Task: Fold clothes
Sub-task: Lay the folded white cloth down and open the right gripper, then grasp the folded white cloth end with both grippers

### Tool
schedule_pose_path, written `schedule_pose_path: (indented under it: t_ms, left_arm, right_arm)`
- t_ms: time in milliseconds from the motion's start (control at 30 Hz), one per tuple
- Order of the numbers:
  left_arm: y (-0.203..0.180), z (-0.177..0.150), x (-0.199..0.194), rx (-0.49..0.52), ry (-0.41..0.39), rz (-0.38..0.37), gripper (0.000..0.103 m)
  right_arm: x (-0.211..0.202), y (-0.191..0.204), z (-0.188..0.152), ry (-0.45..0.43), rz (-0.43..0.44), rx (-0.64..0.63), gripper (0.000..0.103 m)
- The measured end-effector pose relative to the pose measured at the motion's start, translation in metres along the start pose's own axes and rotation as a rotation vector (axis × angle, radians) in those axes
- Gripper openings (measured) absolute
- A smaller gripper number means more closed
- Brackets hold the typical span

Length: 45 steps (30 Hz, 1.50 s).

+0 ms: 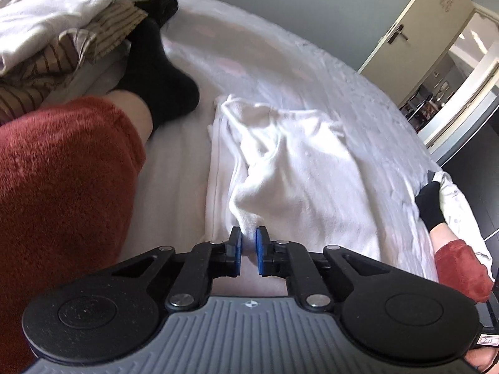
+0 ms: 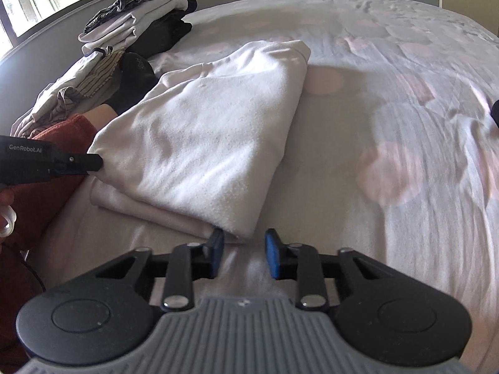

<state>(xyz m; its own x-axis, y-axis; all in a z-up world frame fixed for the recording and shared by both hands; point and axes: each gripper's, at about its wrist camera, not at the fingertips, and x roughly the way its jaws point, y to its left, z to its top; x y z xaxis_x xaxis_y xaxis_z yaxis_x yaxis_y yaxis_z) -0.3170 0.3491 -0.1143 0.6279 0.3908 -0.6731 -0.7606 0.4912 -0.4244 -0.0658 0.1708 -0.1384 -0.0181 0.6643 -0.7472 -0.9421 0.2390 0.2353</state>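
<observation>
My left gripper point(image 1: 248, 247) is clamped on a bunched corner of the white garment point(image 1: 290, 168); the fabric fills the gap btwn the blue pads, so how much is pinched I can't tell. In the right wrist view that same left gripper point(image 2: 93, 163) comes in from 9 o'clock, its body cut off by the frame edge, tips pressed into the garment's point(image 2: 199, 143) left corner. My right gripper point(image 2: 244, 249) has its fingers apart w/ nothing btwn them, sitting just at the garment's near edge; the left fingertip point(image 2: 216, 243) is about touching the cloth, hard to say for sure.

Garment lies partly folded on the bed sheet point(image 2: 389, 109), lower layer mostly hidden under the top one. In the right view its long axis runs from abt 7 o'clock up to 1 o'clock, narrow end farthest from me.

Clothes pile point(image 2: 134, 21) at 11 o'clock, partly blocked by my black sock point(image 2: 134, 78). Red fleece leg point(image 1: 62, 171) fills 9 o'clock in the left view.
</observation>
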Motion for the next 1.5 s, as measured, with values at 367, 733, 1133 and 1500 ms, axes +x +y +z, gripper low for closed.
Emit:
schedule_pose_path:
  t_ms: [367,733,1133,1500]
  left_arm:
    - [0.005,-0.008,0.007,-0.010,0.112,0.134,0.008]
    - [0.001,-0.007,0.022,0.027,0.151,0.179,0.040]
    - [-0.005,0.046,0.017,-0.020,-0.037,0.043,0.077]
    - [0.033,0.082,0.116,-0.134,0.057,0.072,0.079]
  right_arm:
    - [-0.007,-0.006,-0.001,-0.021,-0.029,0.033,0.006]
    - [0.001,-0.019,-0.007,0.036,-0.018,0.065,0.010]
    - [-0.021,-0.047,0.027,-0.138,0.030,0.222,0.044]
    - [0.031,-0.078,0.073,-0.167,0.152,0.377,0.073]
